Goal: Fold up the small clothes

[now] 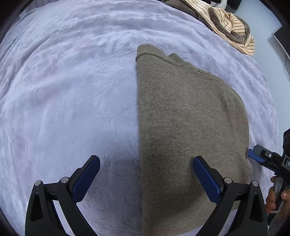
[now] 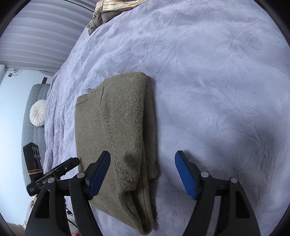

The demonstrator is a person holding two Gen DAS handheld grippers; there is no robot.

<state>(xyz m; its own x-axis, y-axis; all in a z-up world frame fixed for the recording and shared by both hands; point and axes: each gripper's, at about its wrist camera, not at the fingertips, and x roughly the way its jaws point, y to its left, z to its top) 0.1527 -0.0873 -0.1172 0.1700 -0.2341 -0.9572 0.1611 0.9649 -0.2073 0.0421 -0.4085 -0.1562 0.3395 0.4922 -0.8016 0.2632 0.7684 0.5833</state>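
Note:
An olive-brown knit sweater (image 1: 190, 127) lies folded lengthwise on the lavender bedspread (image 1: 68, 94). In the left wrist view my left gripper (image 1: 145, 161) hangs open above its near end, one pad over the knit, the other over bare blanket. The right gripper (image 1: 257, 157) shows at the right edge beside the sweater, held by a hand (image 1: 273, 199). In the right wrist view the sweater (image 2: 116, 130) has a folded layer along its right side. My right gripper (image 2: 143, 159) is open over that near edge, its pads clear of the cloth. The left gripper (image 2: 59, 168) sits at lower left.
A striped cream and brown garment pile (image 1: 228, 27) lies at the far right corner of the bed, also visible as the pile (image 2: 112, 9) at the top. A grey quilted headboard (image 2: 34, 116) with a round white cushion (image 2: 38, 113) stands at left.

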